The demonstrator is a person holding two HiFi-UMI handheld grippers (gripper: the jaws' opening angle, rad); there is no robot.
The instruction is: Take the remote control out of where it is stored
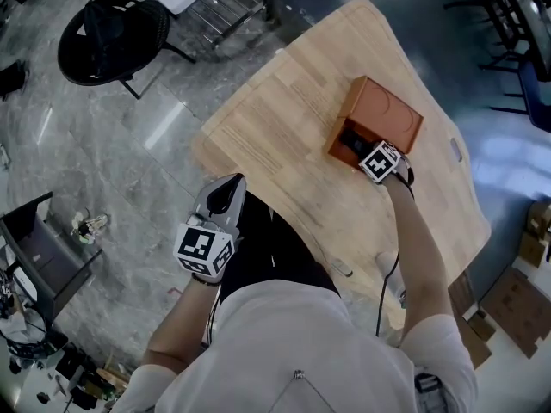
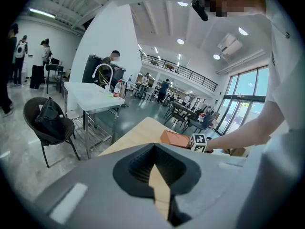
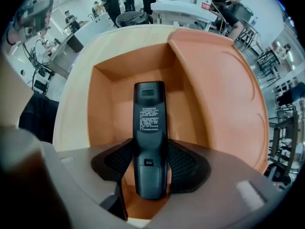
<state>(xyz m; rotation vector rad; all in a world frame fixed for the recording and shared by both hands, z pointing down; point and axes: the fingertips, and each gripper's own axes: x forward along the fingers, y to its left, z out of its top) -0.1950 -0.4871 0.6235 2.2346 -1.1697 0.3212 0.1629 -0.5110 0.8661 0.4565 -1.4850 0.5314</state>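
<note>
The black remote control [image 3: 149, 128] lies back side up inside an open orange box [image 3: 110, 87], whose lid [image 3: 224, 75] is swung to the right. My right gripper [image 3: 150, 162] reaches into the box and is shut on the remote's lower end, one pad on each side. In the head view the orange box [image 1: 385, 108] stands in the middle of the wooden table [image 1: 284, 136], with the right gripper [image 1: 362, 147] at its open near side. My left gripper [image 1: 225, 189] hangs off the table's near-left edge, shut and holding nothing; its pads [image 2: 138, 168] nearly touch.
A black chair [image 1: 112, 37] with a bag stands on the grey floor at the far left. Behind it is a white table [image 2: 90, 97] on metal legs. Cardboard boxes [image 1: 516, 304] lie at the right. People stand in the hall beyond.
</note>
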